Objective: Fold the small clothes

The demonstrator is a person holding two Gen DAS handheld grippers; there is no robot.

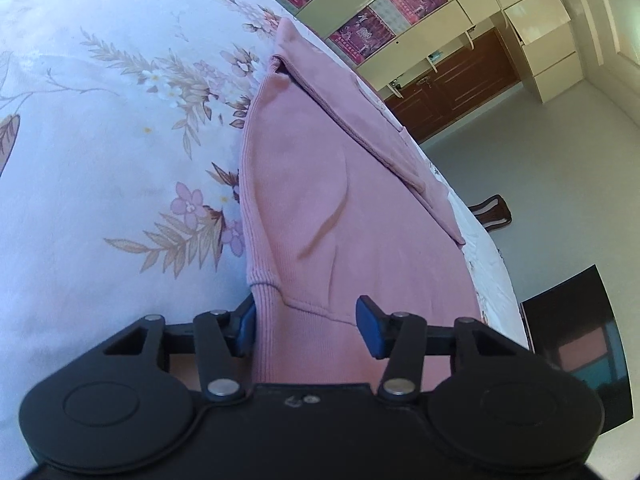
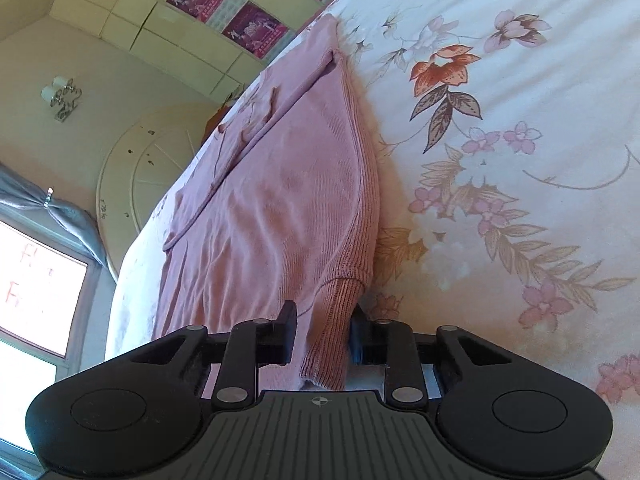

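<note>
A pink ribbed garment [image 1: 320, 184] lies folded along the edge of a floral bedsheet [image 1: 100, 140]. My left gripper [image 1: 306, 326] is at its near hem. The jaws stand apart with the hem corner between them. One blue pad [image 1: 246, 326] sits at the cloth's left edge, and the other pad [image 1: 370, 330] rests over the fabric. In the right wrist view the same pink garment [image 2: 272, 208] runs away from me. My right gripper [image 2: 324, 338] has narrower jaws around the ribbed hem [image 2: 336, 320]. The cloth fills the gap and is not squeezed.
The floral bedsheet [image 2: 520, 160] spreads wide beside the garment. The bed's edge runs close along the garment's other side, with grey floor [image 1: 540, 160] below. Cream cabinets [image 1: 520, 20], a dark chair back [image 1: 494, 212] and a black box [image 1: 580, 340] stand beyond. A window [image 2: 36, 292] is at the left.
</note>
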